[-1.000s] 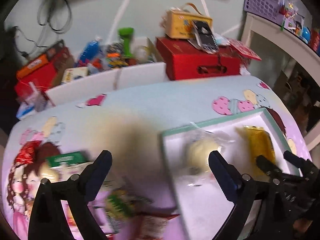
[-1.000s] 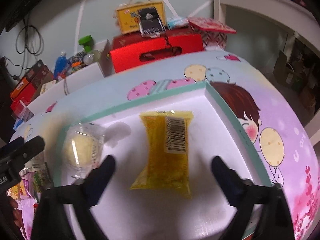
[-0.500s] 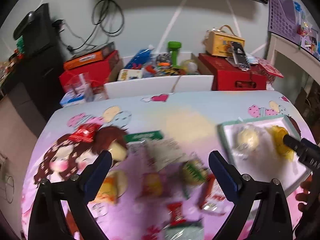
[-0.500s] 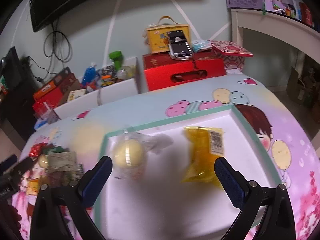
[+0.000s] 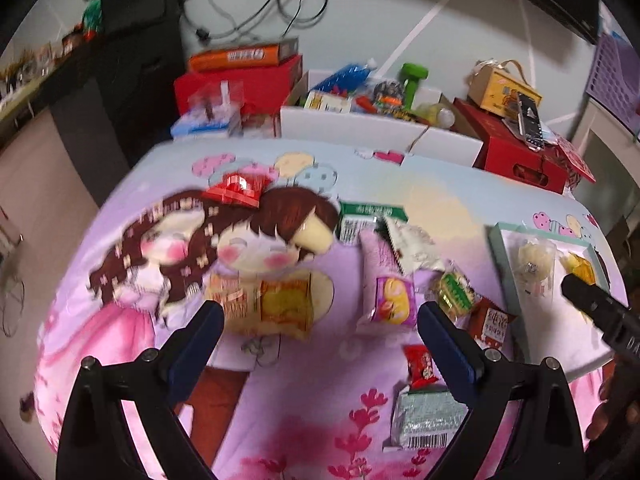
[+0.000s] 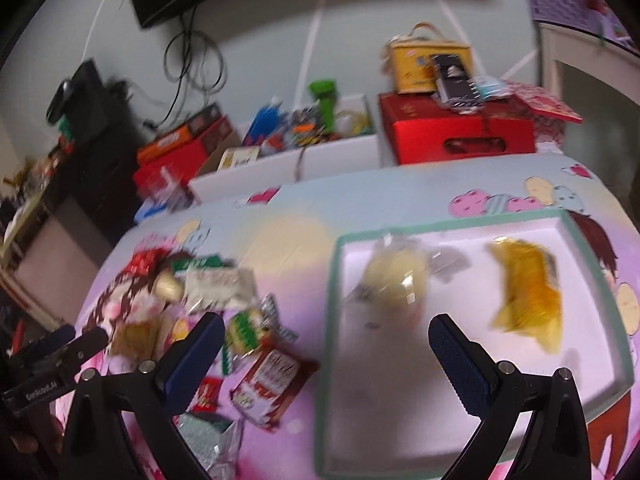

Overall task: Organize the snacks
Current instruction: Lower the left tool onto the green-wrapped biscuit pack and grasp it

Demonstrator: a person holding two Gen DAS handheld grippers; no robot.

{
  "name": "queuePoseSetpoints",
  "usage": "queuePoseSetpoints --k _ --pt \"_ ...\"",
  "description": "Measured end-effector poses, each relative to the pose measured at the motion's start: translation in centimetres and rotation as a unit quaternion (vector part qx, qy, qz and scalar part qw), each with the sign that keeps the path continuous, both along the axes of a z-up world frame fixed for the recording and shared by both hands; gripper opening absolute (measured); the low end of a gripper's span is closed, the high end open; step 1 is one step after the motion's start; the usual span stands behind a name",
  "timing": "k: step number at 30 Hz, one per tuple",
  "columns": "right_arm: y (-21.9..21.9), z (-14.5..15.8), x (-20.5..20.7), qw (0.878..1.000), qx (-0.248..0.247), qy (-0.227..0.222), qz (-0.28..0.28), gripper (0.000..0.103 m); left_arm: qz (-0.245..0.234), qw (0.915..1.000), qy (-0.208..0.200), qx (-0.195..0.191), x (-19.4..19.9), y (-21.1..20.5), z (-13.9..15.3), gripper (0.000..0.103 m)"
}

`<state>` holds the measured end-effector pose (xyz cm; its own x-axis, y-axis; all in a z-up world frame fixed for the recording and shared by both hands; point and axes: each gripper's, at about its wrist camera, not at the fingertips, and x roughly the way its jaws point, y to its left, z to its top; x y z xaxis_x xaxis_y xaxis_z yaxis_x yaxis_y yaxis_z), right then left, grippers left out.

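In the left wrist view, the left tongs [image 5: 318,328] are held wide open and empty above loose snacks; the orange packet [image 5: 276,306] between the tips is best straddled squarely before closing.

In the right wrist view, the right tongs [image 6: 324,346] gape empty, the tray [image 6: 592,268] with 2 snacks ahead.

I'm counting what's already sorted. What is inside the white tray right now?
Two snacks lie inside the white tray: a clear-wrapped pale round bun and a yellow packet. The tray's near edge is partly hidden behind the hand-held gripper's fingers.
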<state>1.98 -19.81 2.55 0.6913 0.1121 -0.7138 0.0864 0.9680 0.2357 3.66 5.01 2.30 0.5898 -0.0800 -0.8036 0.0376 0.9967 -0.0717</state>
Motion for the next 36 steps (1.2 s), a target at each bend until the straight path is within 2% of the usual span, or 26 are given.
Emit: queuePoseSetpoints --k 4,8,14,18,24,36 --pt "2.0 -1.3 0.1 0.999 0.0 0.029 0.021 0.103 -0.005 0.9981 0.053 -0.031 -0.1 -0.1 -2.2 0.097" --pt "3.4 -3.1 0.1 0.997 -0.025 0.065 0.023 0.103 -0.011 0.995 0.091 -0.041 -0.2 -1.0 -3.9 0.097" --pt "3.8 -4.1 -1.5 0.995 -0.042 0.086 0.009 0.103 -0.029 0.9936 0.1 -0.045 -1.8 -2.4 -4.7 0.097" --pt "3.1 -3.9 -3.0 0.996 -0.039 0.082 -0.007 0.103 -0.035 0.9921 0.107 -0.056 -2.8 -2.5 -5.0 0.097" --pt "2.6 -4.3 -4.4 0.994 -0.052 0.095 -0.021 0.102 -0.058 0.9907 0.114 -0.047 -3.8 -3.6 -5.5 0.097" --pt "1.2 -5.3 -4.3 0.988 -0.076 0.121 -0.054 0.102 -0.103 0.9848 0.133 -0.043 -3.5 -6.3 -6.4 0.096"
